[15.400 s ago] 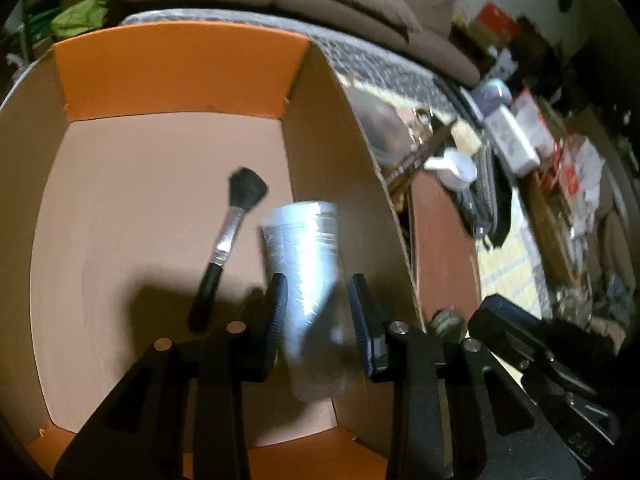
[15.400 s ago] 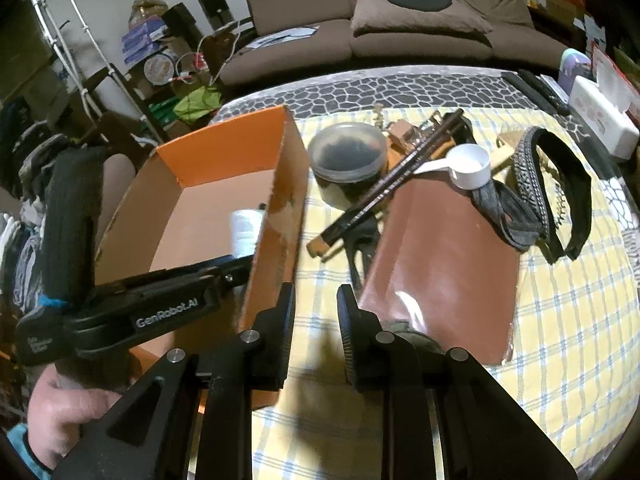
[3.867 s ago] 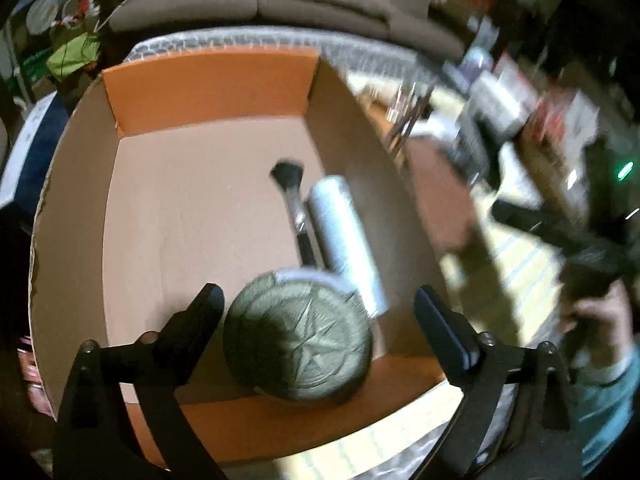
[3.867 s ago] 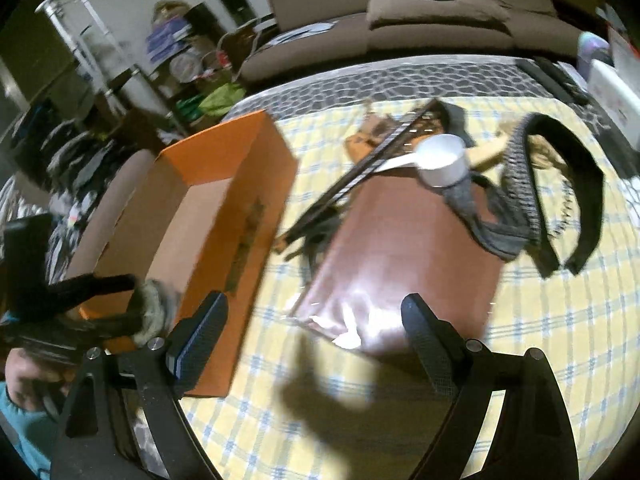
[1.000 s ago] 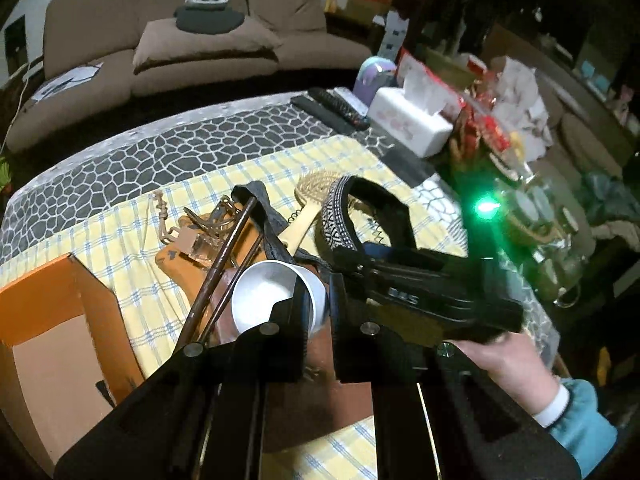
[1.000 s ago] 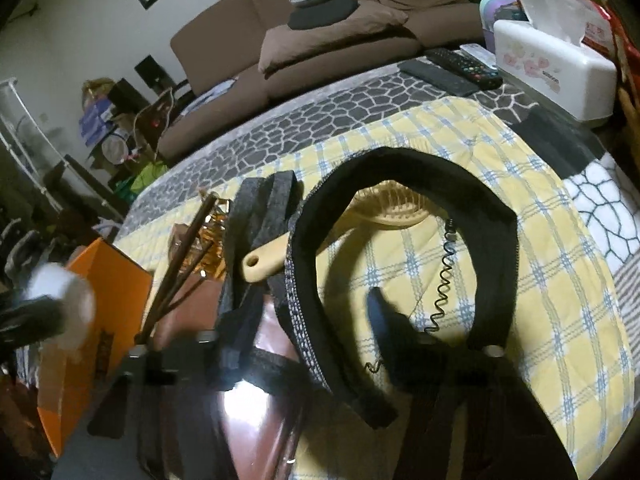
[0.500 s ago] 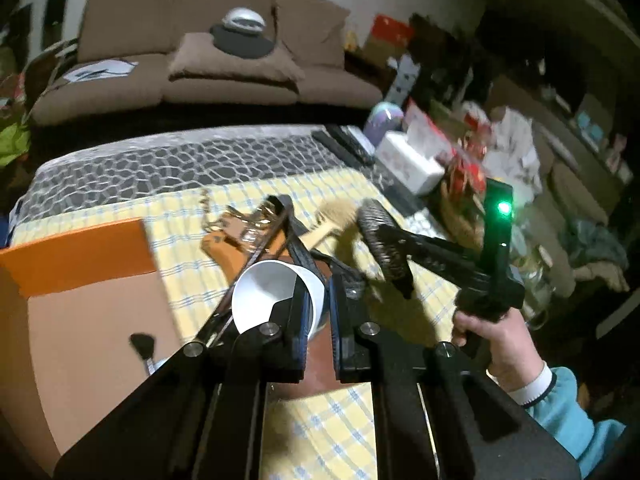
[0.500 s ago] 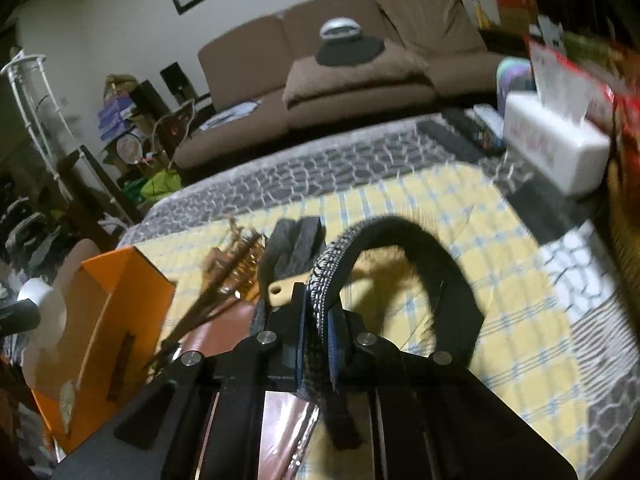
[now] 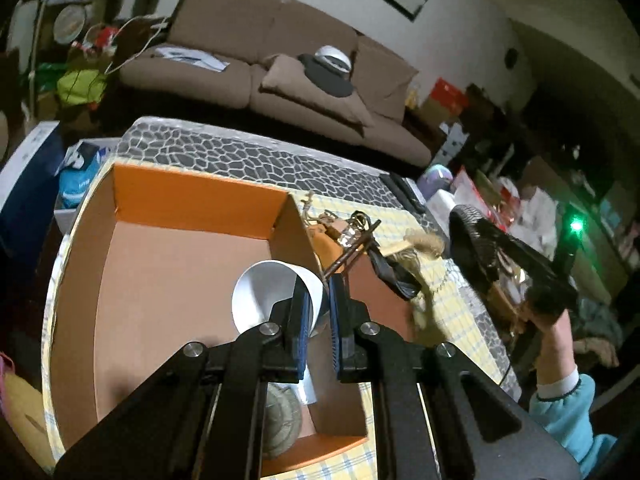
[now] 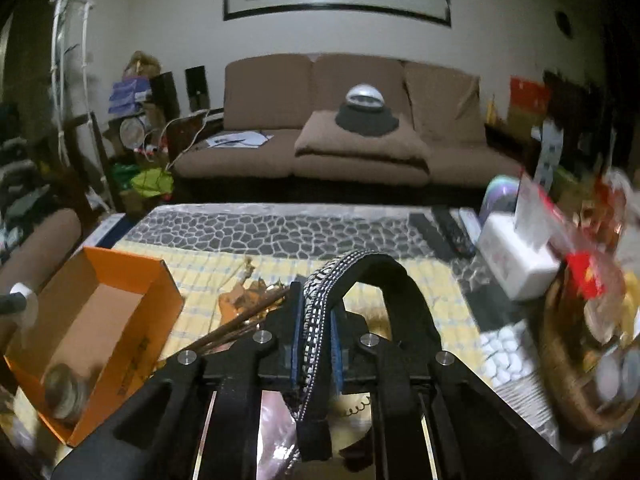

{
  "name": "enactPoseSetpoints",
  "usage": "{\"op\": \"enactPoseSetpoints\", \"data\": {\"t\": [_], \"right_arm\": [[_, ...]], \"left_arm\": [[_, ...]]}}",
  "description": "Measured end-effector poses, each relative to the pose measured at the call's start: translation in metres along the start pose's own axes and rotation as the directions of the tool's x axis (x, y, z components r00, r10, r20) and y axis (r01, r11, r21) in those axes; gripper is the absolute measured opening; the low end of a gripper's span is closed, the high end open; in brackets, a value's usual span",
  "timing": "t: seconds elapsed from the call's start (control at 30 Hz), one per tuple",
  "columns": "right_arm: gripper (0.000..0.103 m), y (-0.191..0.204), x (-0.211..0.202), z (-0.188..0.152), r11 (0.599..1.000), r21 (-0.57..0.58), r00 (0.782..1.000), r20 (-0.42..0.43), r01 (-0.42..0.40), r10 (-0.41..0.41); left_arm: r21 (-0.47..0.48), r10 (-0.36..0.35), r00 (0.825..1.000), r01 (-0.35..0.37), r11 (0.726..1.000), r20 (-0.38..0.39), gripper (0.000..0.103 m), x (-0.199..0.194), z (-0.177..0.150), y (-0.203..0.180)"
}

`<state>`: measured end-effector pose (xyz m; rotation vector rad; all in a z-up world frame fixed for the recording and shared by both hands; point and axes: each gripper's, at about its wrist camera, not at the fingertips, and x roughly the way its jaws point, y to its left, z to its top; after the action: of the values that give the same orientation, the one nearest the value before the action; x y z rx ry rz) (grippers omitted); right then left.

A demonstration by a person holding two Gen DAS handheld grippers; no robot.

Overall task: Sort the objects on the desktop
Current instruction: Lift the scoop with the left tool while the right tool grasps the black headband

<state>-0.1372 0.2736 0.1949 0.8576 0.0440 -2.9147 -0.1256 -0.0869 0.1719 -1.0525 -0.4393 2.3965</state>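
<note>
Two grippers are up over the table, and each has one thing pinched in it. The left gripper (image 9: pixel 318 312) is clamped on the rim of one white scoop cup (image 9: pixel 276 296), which hangs over the open orange cardboard box (image 9: pixel 192 204), its mouth tipped toward the box's eleven o'clock corner. Down at the box's near end, around six o'clock from the cup, lie two things half hidden behind the gripper: one round greenish tin (image 9: pixel 280 420) and one silvery cylinder (image 9: pixel 308 388) just beside it. The right gripper (image 10: pixel 316 332) is clenched on one black strap with a beaded silver edge (image 10: pixel 320 312), the rest of the band arching up and off toward two o'clock, clear of the checked yellow cloth (image 10: pixel 204 272). From the left view that same strap (image 9: pixel 468 236) shows at three o'clock, with a hand (image 9: pixel 548 320) in a blue sleeve behind it. Still on the table at the box's right side: a pair of dark sticks (image 9: pixel 352 248), one brown leather pad (image 9: pixel 376 300), one wooden hairbrush (image 9: pixel 420 244) and a tangle of brassy trinkets (image 9: pixel 336 228). One white tissue box (image 10: pixel 516 260) sits far right.
</note>
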Motion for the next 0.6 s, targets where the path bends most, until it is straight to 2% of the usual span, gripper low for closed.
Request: {"op": "enactPoseSetpoints", "data": {"t": [0.03,0.13,0.27,0.3,0.43,0.6], "right_arm": [[0.01,-0.002,-0.004,0.003,0.998,0.038,0.999,0.008,-0.051,0.051],[0.01,-0.008,-0.014,0.009,0.988,0.1,0.993,0.039,-0.119,0.115],[0.01,-0.001,-0.032,0.021,0.98,0.084,0.98,0.103,-0.18,0.171],[0.01,0.001,-0.037,0.023,0.975,0.082,0.973,0.12,-0.205,0.195],[0.01,0.015,-0.051,0.033,0.922,0.099,0.916,0.195,-0.373,0.35],[0.01,0.06,-0.045,0.039,0.901,0.03,0.892,0.162,-0.432,0.422]], "left_arm": [[-0.005,-0.005,1.0,0.005,1.0,0.001,0.009,0.001,-0.001,0.004],[-0.011,-0.025,1.0,0.025,1.0,0.004,0.009,0.001,0.0,0.013],[0.005,-0.034,0.999,0.034,0.999,0.004,0.009,-0.002,-0.001,0.015],[0.009,-0.035,0.999,0.035,0.999,0.001,0.009,-0.003,-0.001,0.017],[0.002,-0.031,0.999,0.031,1.0,0.014,0.009,-0.01,-0.004,0.018],[-0.041,-0.026,0.999,0.028,0.999,0.04,0.009,-0.022,-0.001,0.037]]}}
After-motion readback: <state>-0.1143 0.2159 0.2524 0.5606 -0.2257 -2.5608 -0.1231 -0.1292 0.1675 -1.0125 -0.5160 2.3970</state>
